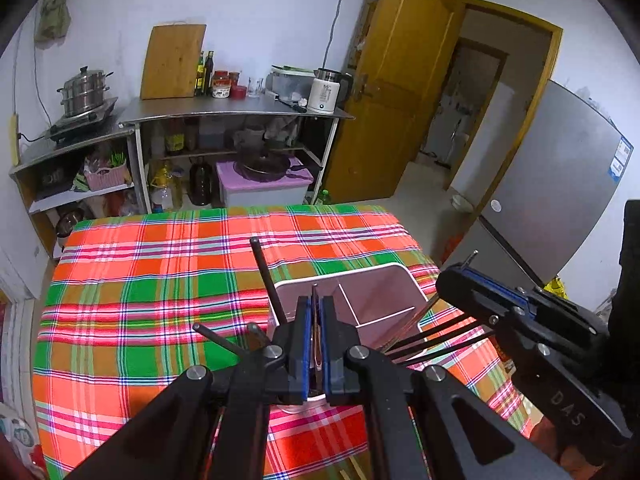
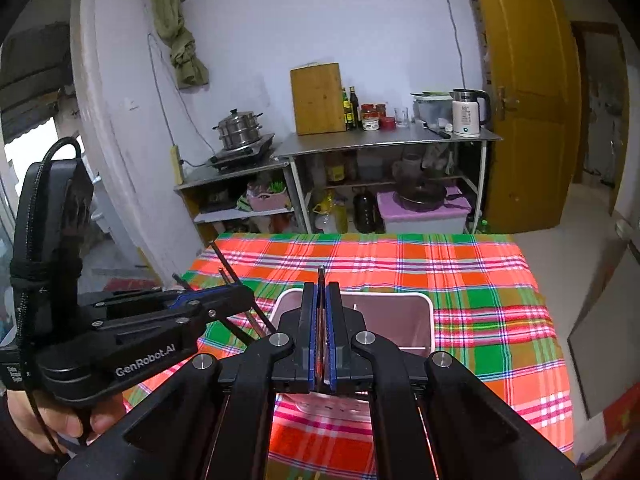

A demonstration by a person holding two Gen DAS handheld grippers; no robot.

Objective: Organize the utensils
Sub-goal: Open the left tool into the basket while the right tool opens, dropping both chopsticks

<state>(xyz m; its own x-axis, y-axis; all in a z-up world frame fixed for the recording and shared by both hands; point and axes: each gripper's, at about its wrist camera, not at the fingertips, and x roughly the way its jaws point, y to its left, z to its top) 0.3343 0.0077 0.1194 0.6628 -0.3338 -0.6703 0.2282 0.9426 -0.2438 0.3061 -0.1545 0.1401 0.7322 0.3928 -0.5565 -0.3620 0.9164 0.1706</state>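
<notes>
Both grippers hang over a pink divided bin (image 1: pixel 384 292) on the table's plaid cloth (image 1: pixel 160 280). The left gripper (image 1: pixel 316 300) has its fingers pressed together on thin chopsticks (image 1: pixel 317 344), one tip poking out above the bin's left compartment. The right gripper (image 2: pixel 321 292) likewise pinches a thin utensil (image 2: pixel 321 276) between closed fingers, just over the bin's near-left corner.

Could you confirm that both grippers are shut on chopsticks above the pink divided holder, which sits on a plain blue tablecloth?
Not quite: the tablecloth is not plain blue but a red, green and orange plaid, as the right wrist view shows. The rest holds: the left gripper and the right gripper are each shut on chopsticks above the pink divided holder.
</notes>
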